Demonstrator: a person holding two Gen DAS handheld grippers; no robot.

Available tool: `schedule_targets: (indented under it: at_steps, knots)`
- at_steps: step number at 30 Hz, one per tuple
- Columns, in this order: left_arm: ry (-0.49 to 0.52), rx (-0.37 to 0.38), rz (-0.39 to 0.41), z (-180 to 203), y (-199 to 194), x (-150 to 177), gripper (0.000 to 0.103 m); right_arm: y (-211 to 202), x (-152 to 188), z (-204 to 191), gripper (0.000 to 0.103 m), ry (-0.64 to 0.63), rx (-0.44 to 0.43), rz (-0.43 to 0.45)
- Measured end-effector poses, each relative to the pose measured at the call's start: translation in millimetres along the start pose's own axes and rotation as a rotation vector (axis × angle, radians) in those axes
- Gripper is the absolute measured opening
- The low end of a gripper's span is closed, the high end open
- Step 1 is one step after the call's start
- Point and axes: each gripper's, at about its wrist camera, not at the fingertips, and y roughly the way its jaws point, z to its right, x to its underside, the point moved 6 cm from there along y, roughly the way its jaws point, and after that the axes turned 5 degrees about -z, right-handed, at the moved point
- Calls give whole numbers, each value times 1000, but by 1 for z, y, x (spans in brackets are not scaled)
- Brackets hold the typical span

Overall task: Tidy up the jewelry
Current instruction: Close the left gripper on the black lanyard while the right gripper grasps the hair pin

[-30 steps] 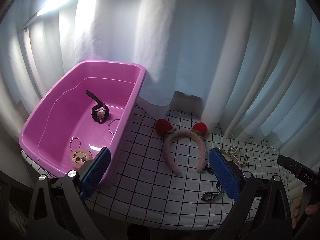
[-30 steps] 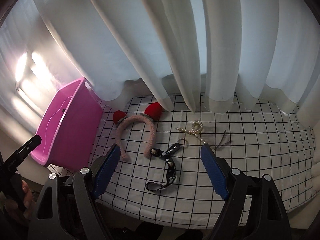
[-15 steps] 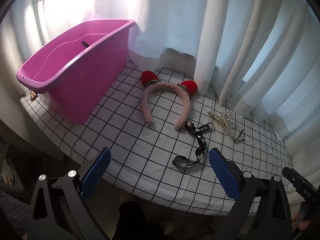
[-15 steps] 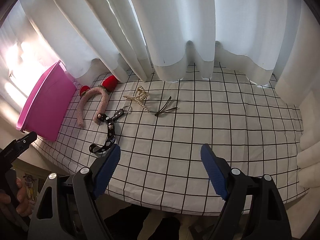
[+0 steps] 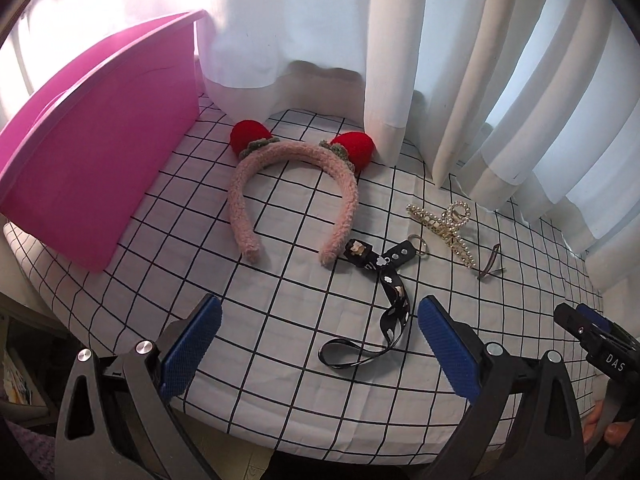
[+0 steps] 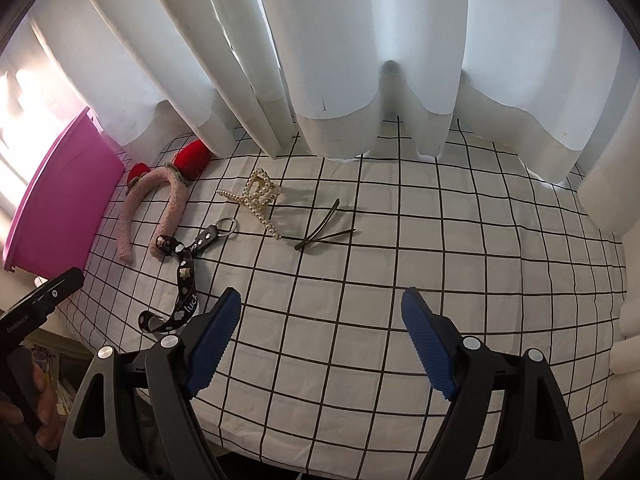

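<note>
Pink fuzzy headband point(image 5: 296, 196) with two red strawberry ears, lying flat, open ends toward camera, just right of pink bin point(image 5: 100, 152) standing at 9 o'clock. Black printed lanyard strap point(image 5: 384, 296) with key ring, touching headband's right tip, loop end nearest. Pearl claw clip point(image 5: 444, 228) at 2 o'clock of strap. Dark thin hairpin point(image 6: 324, 228) splayed open, just right of clip.
</note>
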Motion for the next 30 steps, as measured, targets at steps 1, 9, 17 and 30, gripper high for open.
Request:
schedule_targets:
  at_steps: [1, 9, 17, 30]
  knots:
    - [10, -6, -6, 2, 7, 0, 97, 6, -2, 1, 79, 1, -5, -3]
    - [-40, -33, -22, 13, 46, 13, 97, 52, -12, 6, 79, -132, -4, -25]
    - [-103, -72, 29, 22, 71, 35, 97, 83, -20, 14, 79, -211, -46, 2]
    - [-113, -121, 84, 31, 91, 41, 97, 109, -27, 2, 79, -349, -67, 47]
